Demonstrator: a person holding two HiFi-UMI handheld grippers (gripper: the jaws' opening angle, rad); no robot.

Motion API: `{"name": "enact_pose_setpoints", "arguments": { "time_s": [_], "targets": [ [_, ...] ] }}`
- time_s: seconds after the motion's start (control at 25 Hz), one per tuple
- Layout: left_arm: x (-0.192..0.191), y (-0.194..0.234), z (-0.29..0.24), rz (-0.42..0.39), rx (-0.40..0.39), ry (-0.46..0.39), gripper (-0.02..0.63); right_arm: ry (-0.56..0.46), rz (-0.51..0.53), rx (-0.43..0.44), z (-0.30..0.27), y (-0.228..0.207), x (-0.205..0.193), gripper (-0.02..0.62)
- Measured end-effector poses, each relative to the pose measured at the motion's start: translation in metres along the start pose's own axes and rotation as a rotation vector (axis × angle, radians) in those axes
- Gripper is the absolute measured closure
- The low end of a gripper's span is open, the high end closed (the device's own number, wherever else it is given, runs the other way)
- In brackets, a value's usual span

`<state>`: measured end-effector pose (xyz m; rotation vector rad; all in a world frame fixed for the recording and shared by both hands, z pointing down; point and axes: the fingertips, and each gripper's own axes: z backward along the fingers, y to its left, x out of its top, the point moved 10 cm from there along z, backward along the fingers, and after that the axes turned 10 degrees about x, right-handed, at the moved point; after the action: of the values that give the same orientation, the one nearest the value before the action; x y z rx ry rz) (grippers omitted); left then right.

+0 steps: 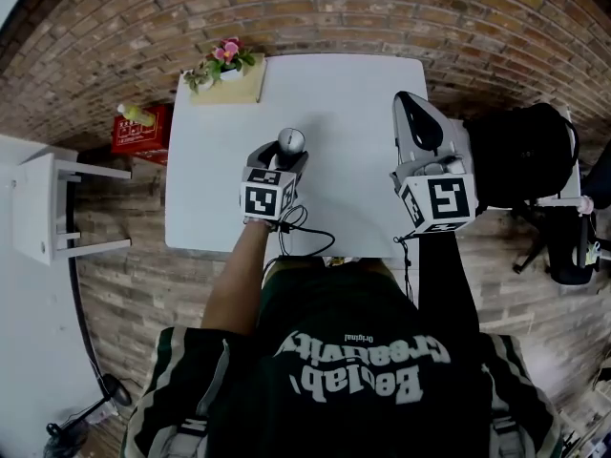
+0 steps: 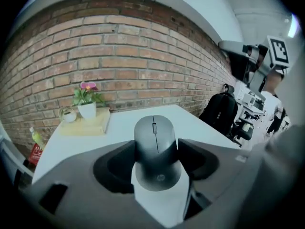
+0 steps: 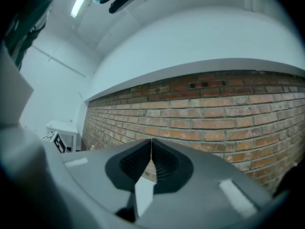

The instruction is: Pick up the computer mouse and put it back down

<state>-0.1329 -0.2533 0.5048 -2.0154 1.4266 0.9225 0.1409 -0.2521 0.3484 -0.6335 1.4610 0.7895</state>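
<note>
Grips dark grey rounded plastic computer mouse [image 2: 155, 132] in left gripper [image 2: 156, 154] jaws; holds right gripper [image 3: 151, 149] closed tight, empty.

- One computer mouse [image 1: 290, 141].
- Two grippers: the left gripper [image 2: 156, 149] and the right gripper [image 3: 151, 151].
- One white table [image 1: 363, 93].
- One potted plant [image 1: 227, 57] with pink flowers.
- One pale block [image 1: 229, 92] under it.
- One black backpack [image 1: 520, 156].
- One red box [image 1: 143, 132].
- One white stool [image 1: 48, 208].

Potted flowers [image 1: 227, 57] on a block [image 1: 229, 90] crowd the table [image 1: 358, 170] at far left; far right lies open.
</note>
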Motion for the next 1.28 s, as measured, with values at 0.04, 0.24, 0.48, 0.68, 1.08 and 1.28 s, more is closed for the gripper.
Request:
{"name": "enact_pose_setpoints", "arguments": {
  "time_s": [0.04,0.24,0.48,0.68,1.08,1.28],
  "targets": [
    [-0.008,0.001,-0.004,-0.001,0.001,0.024,0.319,0.004,0.000,-0.001,0.000,0.000,-0.001,0.577],
    [-0.036,0.010,-0.019,-0.007,0.022,0.114,0.319,0.011,0.004,-0.006,0.001,0.001,-0.002,0.577],
    [-0.059,0.017,-0.025,-0.007,0.049,0.197,0.318,0.009,0.012,-0.001,0.003,0.005,0.000,0.577],
    [-0.076,0.018,-0.031,-0.005,0.050,0.256,0.318,0.012,0.014,0.004,0.002,0.009,0.000,0.577],
    [-0.093,0.017,-0.039,-0.008,0.079,0.320,0.311,0.023,0.017,0.013,0.005,0.012,-0.001,0.577],
    [-0.098,0.016,-0.045,-0.053,0.098,0.276,0.305,0.023,0.014,0.008,0.007,0.011,-0.003,0.577]
  ]
}}
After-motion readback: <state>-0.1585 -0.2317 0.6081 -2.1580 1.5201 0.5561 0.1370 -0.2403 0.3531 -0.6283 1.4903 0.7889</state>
